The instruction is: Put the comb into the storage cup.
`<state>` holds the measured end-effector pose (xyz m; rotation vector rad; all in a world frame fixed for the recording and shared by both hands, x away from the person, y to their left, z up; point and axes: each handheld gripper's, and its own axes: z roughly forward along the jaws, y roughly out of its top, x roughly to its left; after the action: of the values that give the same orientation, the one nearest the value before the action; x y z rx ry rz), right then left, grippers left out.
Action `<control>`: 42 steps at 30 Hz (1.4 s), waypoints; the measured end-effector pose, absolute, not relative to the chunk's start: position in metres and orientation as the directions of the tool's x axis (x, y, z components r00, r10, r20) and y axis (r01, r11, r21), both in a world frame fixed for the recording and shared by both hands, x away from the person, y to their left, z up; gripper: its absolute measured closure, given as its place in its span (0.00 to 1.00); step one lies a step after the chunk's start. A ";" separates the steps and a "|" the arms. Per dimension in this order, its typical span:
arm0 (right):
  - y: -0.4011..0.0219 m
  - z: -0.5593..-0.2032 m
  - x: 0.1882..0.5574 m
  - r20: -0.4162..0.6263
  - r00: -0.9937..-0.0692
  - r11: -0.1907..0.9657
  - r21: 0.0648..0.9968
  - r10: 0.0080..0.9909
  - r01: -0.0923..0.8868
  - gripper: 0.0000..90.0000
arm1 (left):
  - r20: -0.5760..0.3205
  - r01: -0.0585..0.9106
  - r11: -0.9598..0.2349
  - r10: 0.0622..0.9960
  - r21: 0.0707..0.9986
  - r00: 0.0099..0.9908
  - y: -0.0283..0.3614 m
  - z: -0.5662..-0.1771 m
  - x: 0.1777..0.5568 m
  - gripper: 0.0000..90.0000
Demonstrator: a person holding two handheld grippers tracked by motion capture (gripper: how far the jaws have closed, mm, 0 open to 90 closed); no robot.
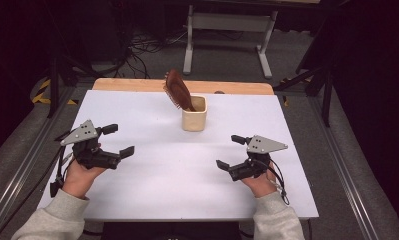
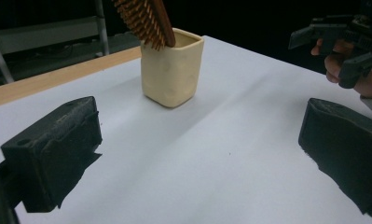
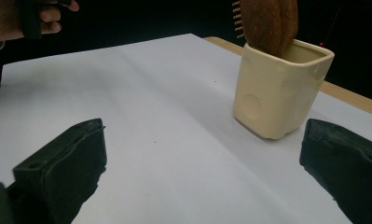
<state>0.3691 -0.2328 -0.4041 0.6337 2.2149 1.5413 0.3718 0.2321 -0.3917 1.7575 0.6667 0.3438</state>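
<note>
A cream square cup [image 1: 194, 121] stands at the middle back of the white table [image 1: 152, 190]. A brown wooden hairbrush [image 1: 178, 90] stands in it, handle down, head leaning to the left. My left gripper [image 1: 119, 140] rests at the left front of the table, open and empty, well apart from the cup. My right gripper [image 1: 230, 152] rests at the right front, also open and empty. Along the left gripper [image 2: 197, 154], the cup [image 2: 172, 70] and brush bristles [image 2: 144, 21] lie ahead. Beyond the right gripper [image 3: 197, 163], the cup [image 3: 279, 88] and brush [image 3: 267, 23] sit ahead on the right.
A wooden strip [image 1: 137, 85] runs along the table's far edge. Behind it stand a white-legged frame [image 1: 227, 30], cables on the floor and dark stands at both sides. Metal rails [image 1: 337, 150] flank the table. The person's hand [image 3: 20, 16] holds the other gripper.
</note>
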 end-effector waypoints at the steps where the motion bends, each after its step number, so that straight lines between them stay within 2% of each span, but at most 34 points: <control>1: -0.234 -0.406 0.368 -0.040 -0.832 0.300 0.942 0.554 0.154 0.01 | -0.107 0.251 -0.162 0.600 0.954 0.793 0.234 -0.397 0.369 0.00; 14: -0.236 -0.420 0.360 -0.041 -0.836 0.315 0.935 0.547 0.160 0.01 | -0.108 0.287 -0.198 0.619 0.937 0.778 0.239 -0.438 0.361 0.00; 24: -0.240 -0.432 0.357 -0.015 -0.826 0.303 0.934 0.564 0.190 0.01 | -0.090 0.276 -0.159 0.696 0.948 0.712 0.247 -0.460 0.352 0.01; 36: -0.247 -0.452 0.352 0.017 -0.804 0.269 0.938 0.594 0.219 0.01 | -0.090 0.281 -0.158 0.708 0.946 0.700 0.247 -0.464 0.352 0.00; 42: -0.248 -0.452 0.351 0.011 -0.798 0.268 0.939 0.602 0.216 0.01 | -0.150 0.300 -0.097 0.699 0.949 0.699 0.253 -0.464 0.353 0.00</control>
<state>0.3514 -0.2481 -0.4518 0.7452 2.1973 1.5408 0.3529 0.2533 -0.4639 1.6861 0.8124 0.4060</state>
